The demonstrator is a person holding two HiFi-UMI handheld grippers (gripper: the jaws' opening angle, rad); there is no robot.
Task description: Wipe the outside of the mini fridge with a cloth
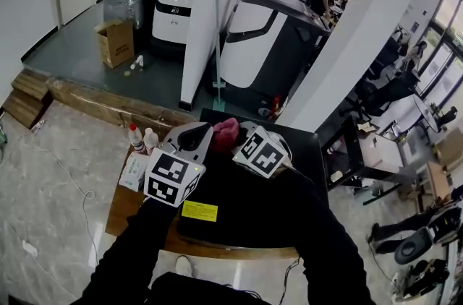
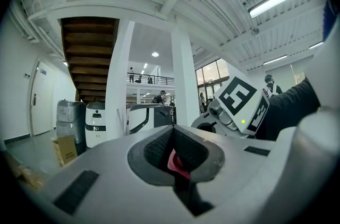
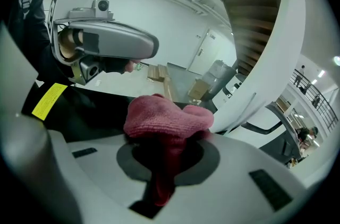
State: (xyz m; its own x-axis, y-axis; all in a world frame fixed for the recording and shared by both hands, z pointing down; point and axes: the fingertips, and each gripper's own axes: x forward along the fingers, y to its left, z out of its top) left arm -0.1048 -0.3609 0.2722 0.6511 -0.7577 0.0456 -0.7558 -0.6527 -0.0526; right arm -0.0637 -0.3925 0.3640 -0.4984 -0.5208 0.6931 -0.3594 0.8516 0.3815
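Head view: pink cloth (image 1: 226, 131) is bunched up, held in air just above black top of mini fridge (image 1: 224, 184), toward its far edge, btwn the two tools. Right gripper view: bulk of the wad (image 3: 166, 118) mushrooms out over right gripper (image 3: 166, 156), dark fingers (image 3: 133, 160) clamped on its lower fold, so a firm hold. Left gripper view: left gripper (image 2: 175, 153) fingers (image 2: 156, 149) closed too, w/ a sliver of pink (image 2: 178, 164) pinched btwn them; looks like a corner of the same cloth, tho how much is caught can't be told. In head view left gripper (image 1: 205, 131) and right gripper (image 1: 236, 139) point toward each other, tips near, cloth's long axis running left-right across the gap. Key relation: fridge top lies directly below the fingers, yellow sticker (image 1: 200, 210) nearer the person; cloth isn't touching the surface as far as can be seen. Right side carries most of the fabric, so likely the wiping hand; next move prob. down onto the top, then over the edges to the side walls. Fridge stands on low wooden counter (image 1: 123, 213); two small bottles (image 1: 142, 139) and a white pack (image 1: 134, 170) sit on it just left of fridge, worth avoiding on a left-side pass.
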